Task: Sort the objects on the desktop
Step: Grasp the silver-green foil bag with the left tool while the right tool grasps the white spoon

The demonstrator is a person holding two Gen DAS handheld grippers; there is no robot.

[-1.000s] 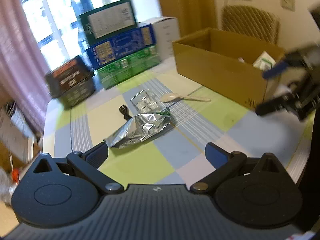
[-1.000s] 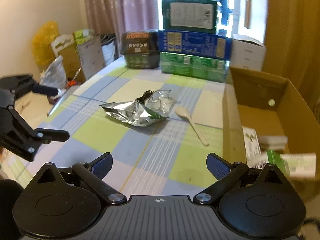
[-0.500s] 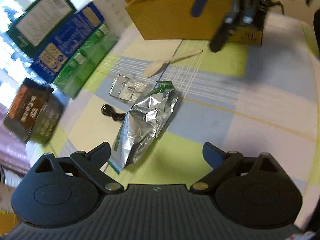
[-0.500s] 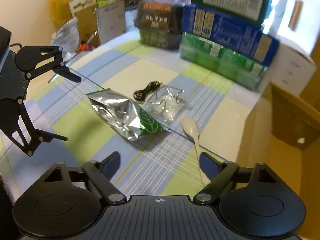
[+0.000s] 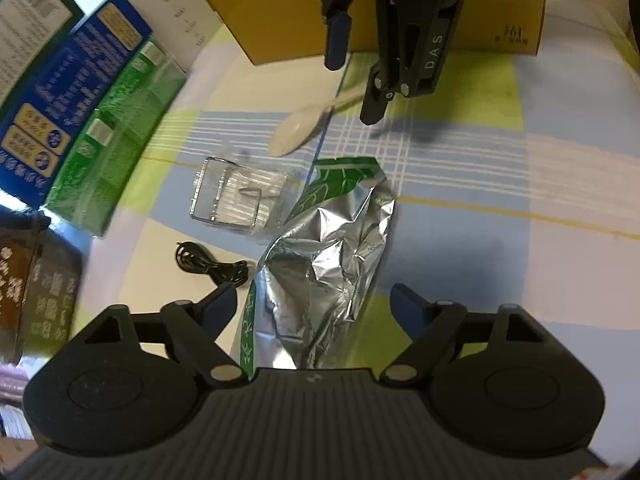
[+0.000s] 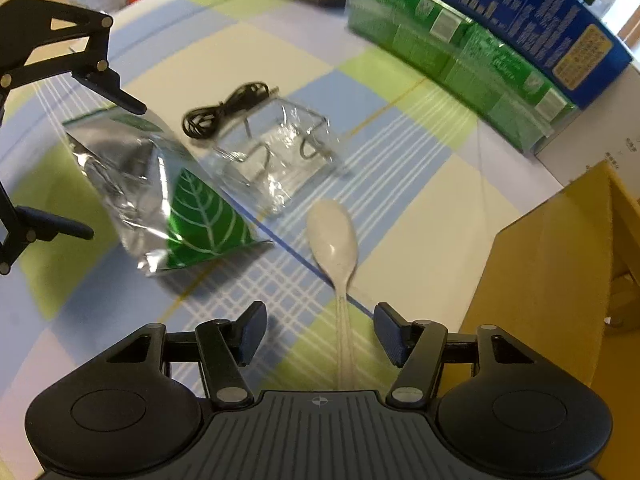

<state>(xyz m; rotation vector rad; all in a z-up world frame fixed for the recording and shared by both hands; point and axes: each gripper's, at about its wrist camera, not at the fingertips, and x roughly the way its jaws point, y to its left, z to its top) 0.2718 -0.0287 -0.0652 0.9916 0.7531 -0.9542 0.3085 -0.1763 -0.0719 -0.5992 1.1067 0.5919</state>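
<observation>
table (image 6: 404, 184): checked blue, green, cream cloth | stacked boxes (image 6: 500, 36) along far edge

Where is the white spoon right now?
In the right wrist view the white spoon lies on the table, handle running between the right gripper's open jaws, beside the foil bag and cardboard box.

Spoon (image 6: 333, 236) between foil pouch (image 6: 160, 196) and cardboard box (image 6: 560, 280)

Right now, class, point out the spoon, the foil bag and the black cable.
spoon (image 6: 333, 236), right wrist view, on its bowl.
foil bag (image 5: 324, 264), left wrist view, on its crumpled middle.
black cable (image 6: 224, 110), right wrist view, on its coil.
</observation>
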